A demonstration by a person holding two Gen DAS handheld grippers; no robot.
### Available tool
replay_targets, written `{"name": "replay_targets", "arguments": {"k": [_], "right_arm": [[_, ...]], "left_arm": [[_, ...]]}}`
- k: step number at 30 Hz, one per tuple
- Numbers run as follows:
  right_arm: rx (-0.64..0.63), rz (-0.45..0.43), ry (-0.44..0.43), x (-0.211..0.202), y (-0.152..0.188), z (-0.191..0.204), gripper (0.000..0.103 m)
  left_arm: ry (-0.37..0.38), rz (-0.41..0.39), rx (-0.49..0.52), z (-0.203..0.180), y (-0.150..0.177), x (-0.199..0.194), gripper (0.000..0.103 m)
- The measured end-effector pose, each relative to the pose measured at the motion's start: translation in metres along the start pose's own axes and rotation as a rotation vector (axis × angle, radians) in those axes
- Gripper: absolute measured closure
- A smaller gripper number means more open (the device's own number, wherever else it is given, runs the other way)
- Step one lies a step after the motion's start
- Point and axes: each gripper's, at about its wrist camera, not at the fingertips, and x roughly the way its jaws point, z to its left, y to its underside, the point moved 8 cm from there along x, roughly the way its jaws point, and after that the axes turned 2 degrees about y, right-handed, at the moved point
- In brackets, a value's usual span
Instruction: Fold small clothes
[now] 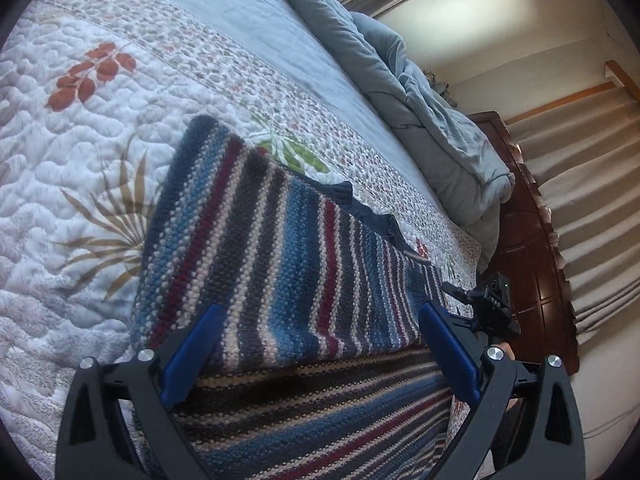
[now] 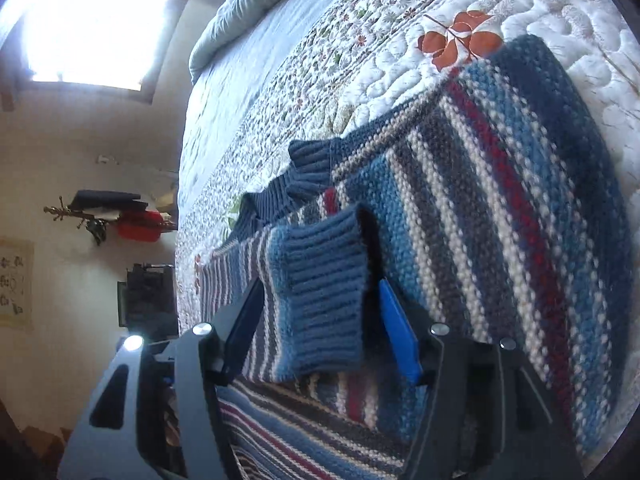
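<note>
Two black grippers with blue pads frame the near edge of both views, and under them lies a striped knitted sweater (image 1: 280,240) in blue, grey, cream and dark red, spread flat on the bed with a folded layer at the near edge. Seen from its own wrist camera, the left gripper (image 1: 316,332) has its jaws wide apart over the stripes, gripping nothing. The right gripper (image 2: 320,320) also has its jaws apart; a ribbed blue sleeve cuff (image 2: 324,292) lies between its pads, and I cannot tell whether either pad touches the knit. Beyond the cuff, the sweater's ribbed dark blue collar (image 2: 304,172) lies on a white quilted bedspread (image 1: 80,200) printed with rust-red leaves, tan fronds and a band of small flowers. Farther up the bed, a plain pale blue sheet (image 1: 224,12) runs to a rumpled grey-blue duvet (image 1: 420,112). Past the mattress on one side stand a dark wooden bed frame (image 1: 532,240) and cream pleated curtains (image 1: 592,168); on the other side, a cream wall (image 2: 80,128) carries a bright window (image 2: 92,20) and a wall hook hung with dark and red items (image 2: 120,216).
</note>
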Motion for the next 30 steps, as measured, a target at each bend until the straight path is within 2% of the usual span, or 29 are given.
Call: {"name": "replay_targets", "arguments": {"k": [4, 5, 6, 7, 8, 9, 12, 14, 19, 21, 22, 23, 26, 30], "right_arm": [[0.032, 0.036, -0.024, 0.012, -0.007, 0.0, 0.044], [0.026, 0.04, -0.015, 0.014, -0.007, 0.0, 0.054], [0.007, 0.044, 0.009, 0.016, -0.008, 0.001, 0.075], [-0.021, 0.049, 0.028, 0.017, -0.008, 0.003, 0.091], [-0.058, 0.029, 0.057, 0.016, -0.011, 0.008, 0.096], [-0.081, 0.014, 0.06, 0.011, -0.011, 0.014, 0.096], [-0.131, -0.06, 0.051, -0.012, -0.02, 0.028, 0.097], [-0.118, -0.092, 0.049, -0.027, -0.027, 0.024, 0.097], [-0.114, -0.036, 0.103, -0.012, -0.015, 0.003, 0.096], [-0.085, -0.025, 0.093, -0.004, -0.012, 0.001, 0.082], [-0.064, -0.025, 0.081, -0.003, -0.011, -0.001, 0.072], [-0.046, -0.038, 0.073, -0.004, -0.011, -0.003, 0.058], [-0.019, -0.07, 0.045, -0.017, -0.005, -0.008, 0.057], [0.008, -0.079, 0.042, -0.04, 0.011, -0.021, 0.056]], "left_arm": [[-0.004, 0.0, -0.001, 0.001, 0.001, 0.001, 0.004], [-0.005, -0.001, -0.001, 0.001, 0.0, 0.001, 0.004], [-0.005, -0.002, -0.004, 0.001, 0.0, 0.001, 0.004], [-0.005, -0.003, -0.006, 0.0, -0.001, 0.001, 0.004], [-0.005, -0.006, -0.007, -0.001, -0.002, 0.0, 0.004], [0.0, -0.014, -0.012, -0.002, -0.003, -0.002, 0.004], [0.03, -0.047, -0.004, -0.011, -0.009, -0.011, 0.004], [0.038, -0.065, 0.004, -0.014, -0.011, -0.015, 0.004], [0.033, -0.048, -0.009, -0.01, -0.007, -0.009, 0.004], [0.038, -0.045, -0.009, -0.011, -0.005, -0.007, 0.004], [0.037, -0.04, -0.007, -0.011, -0.004, -0.006, 0.004], [0.031, -0.031, -0.006, -0.011, -0.002, -0.004, 0.004], [-0.012, 0.016, 0.006, -0.004, 0.004, 0.005, 0.004], [-0.018, 0.021, 0.008, 0.0, 0.006, 0.005, 0.004]]}}
